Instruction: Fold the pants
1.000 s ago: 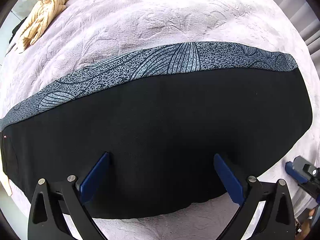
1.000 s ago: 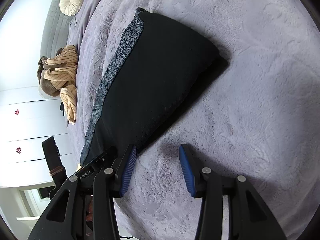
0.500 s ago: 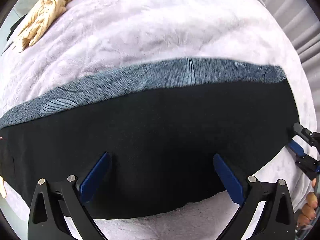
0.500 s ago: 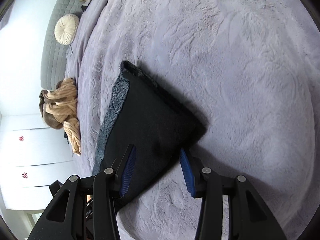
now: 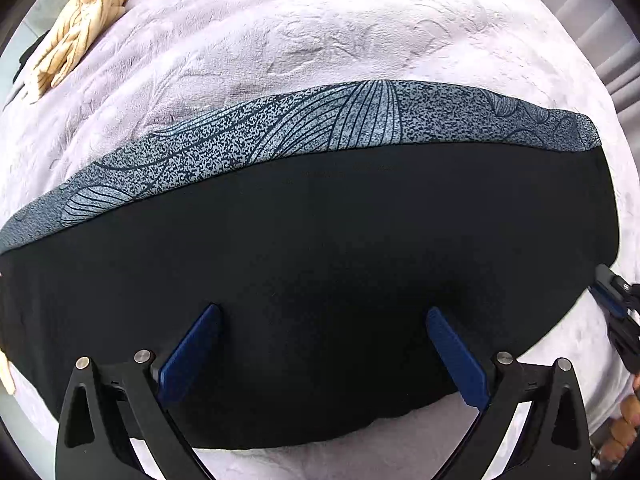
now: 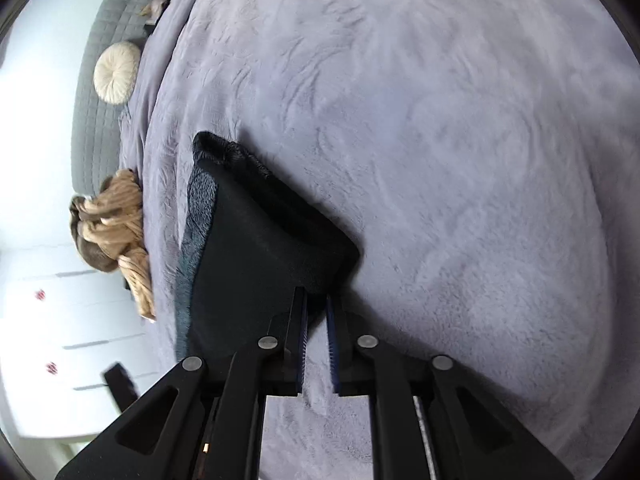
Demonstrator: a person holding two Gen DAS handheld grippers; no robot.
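While the left gripper (image 5: 322, 354) points straight down with its jaws spread wide, both blue pads (image 5: 456, 354) rest on the black pants (image 5: 320, 264) without pinching any cloth. These pants lie folded in a long strip across the lilac bed cover (image 5: 280, 40), with a grey patterned band (image 5: 320, 128) running along the far edge from nine to three o'clock. At four o'clock in the left wrist view, the right gripper (image 5: 614, 306) meets the end of the strip, and part of a hand (image 5: 624, 428) shows below it. Seen from the right wrist, the right gripper (image 6: 316, 308) has just been closing; its jaws now stand narrow, and the near corner of the pants (image 6: 256, 264) sits between the tips, pinched as far as the view tells. Beyond, at nine o'clock, a bundle of tan striped cloth (image 6: 116, 228) lies near the bed's edge. Farther off, at ten o'clock, a round cream cushion (image 6: 117, 73) rests against a grey quilted headboard (image 6: 100, 128).
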